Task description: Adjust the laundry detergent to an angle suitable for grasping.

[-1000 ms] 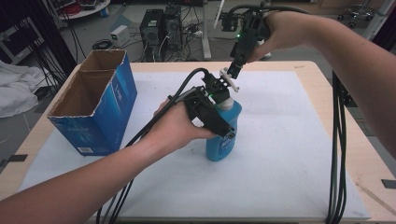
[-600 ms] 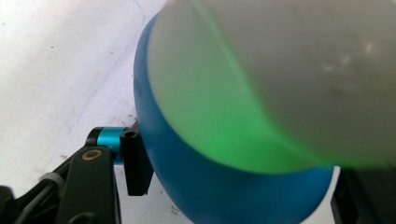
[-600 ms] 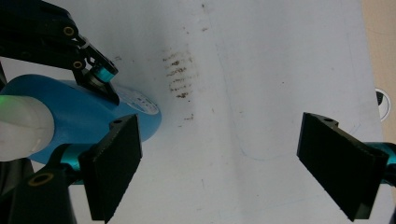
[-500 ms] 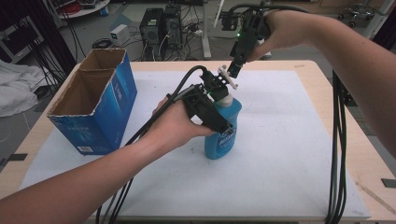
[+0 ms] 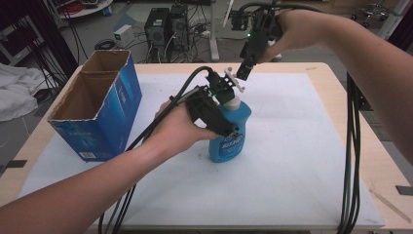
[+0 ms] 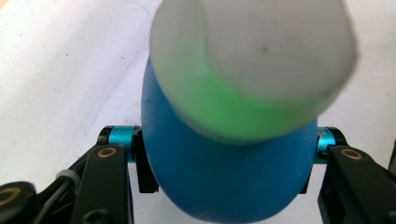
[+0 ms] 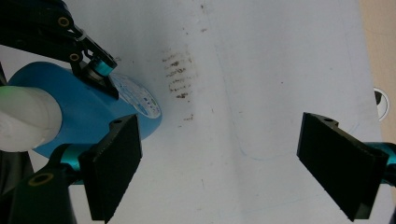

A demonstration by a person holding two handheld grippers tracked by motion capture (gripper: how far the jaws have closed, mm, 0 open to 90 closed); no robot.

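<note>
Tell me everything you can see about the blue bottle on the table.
The blue bottle looks like glossy plastic, with a white cap and a printed front label. It stands upright on the white table cover, right of the cardboard box. The left gripper clamps its body from both sides; the right gripper hovers open just above the cap.

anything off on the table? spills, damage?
Dark smudge marks stain the white mat beside the blue bottle; they look dried, not a fresh spill. The cardboard box has ragged, torn top edges. Nothing else stands out.
</note>
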